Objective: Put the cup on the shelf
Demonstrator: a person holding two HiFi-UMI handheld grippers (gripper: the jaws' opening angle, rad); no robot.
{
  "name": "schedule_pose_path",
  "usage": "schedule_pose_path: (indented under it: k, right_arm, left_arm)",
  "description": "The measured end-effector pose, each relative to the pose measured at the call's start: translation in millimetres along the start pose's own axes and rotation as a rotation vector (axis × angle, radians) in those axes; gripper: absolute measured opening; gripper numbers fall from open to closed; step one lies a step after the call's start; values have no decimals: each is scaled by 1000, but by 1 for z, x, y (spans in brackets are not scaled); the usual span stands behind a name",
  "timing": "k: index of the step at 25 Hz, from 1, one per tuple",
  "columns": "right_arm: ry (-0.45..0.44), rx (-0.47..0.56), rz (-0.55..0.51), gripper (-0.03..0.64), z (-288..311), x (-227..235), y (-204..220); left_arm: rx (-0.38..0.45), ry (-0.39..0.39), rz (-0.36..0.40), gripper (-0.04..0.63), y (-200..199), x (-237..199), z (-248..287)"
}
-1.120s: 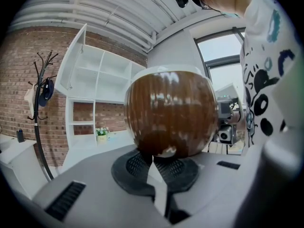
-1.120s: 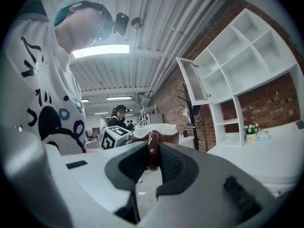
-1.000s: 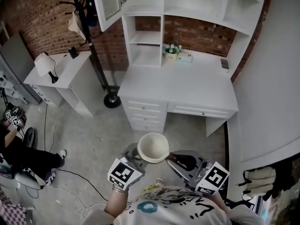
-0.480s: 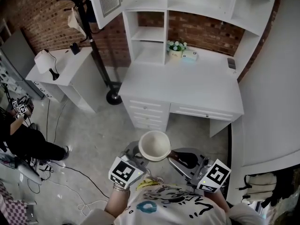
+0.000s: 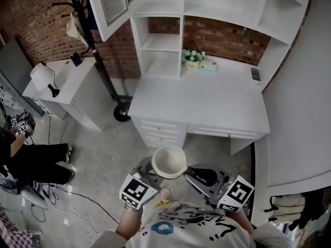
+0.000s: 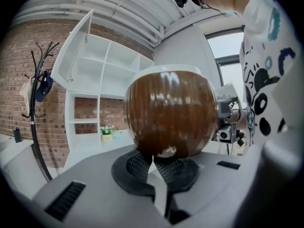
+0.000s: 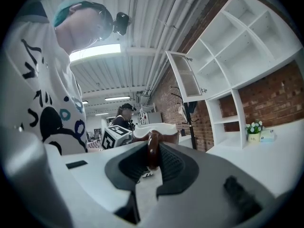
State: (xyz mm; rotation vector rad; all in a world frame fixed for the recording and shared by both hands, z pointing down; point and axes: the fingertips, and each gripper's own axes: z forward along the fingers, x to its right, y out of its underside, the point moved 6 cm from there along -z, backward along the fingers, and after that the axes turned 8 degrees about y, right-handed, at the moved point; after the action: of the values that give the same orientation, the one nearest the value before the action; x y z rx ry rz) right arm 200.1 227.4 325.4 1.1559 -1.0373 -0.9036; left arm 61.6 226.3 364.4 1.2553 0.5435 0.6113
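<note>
A round cup (image 5: pixel 169 162), brown outside and white inside, is held upright in front of my chest, over the floor short of the white desk (image 5: pixel 201 99). My left gripper (image 5: pixel 150 168) is shut on the cup's base (image 6: pixel 168 118), with the ribbed pads (image 6: pixel 137 164) pinching its foot. My right gripper (image 5: pixel 192 173) is shut on the cup's brown handle (image 7: pixel 152 148), which stands between its jaws. The white shelf unit (image 5: pixel 160 40) rises from the back of the desk, its cubbies open.
A small flower pot (image 5: pixel 192 58) and a tissue box (image 5: pixel 209 65) stand at the desk's back. An open cabinet door (image 5: pixel 106 6) hangs top left beside a black coat stand (image 5: pixel 95 50). A side table with a lamp (image 5: pixel 41 76) is further left. A seated person (image 5: pixel 26 159) is at the left edge.
Both grippers keep their hold on the cup and stay in front of my body. The view has shifted a little, and the seated person at the left has moved their legs.
</note>
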Motion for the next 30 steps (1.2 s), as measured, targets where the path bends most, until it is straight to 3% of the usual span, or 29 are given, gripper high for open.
schedule_pose_path:
  k: [17, 30]
  right_arm:
    - [40, 23, 8, 61, 98, 44, -14]
    - [37, 23, 20, 61, 137, 61, -17]
  left_arm:
    - [-14, 45, 21, 17, -2, -111, -1]
    - [-5, 41, 2, 17, 6, -152, 0]
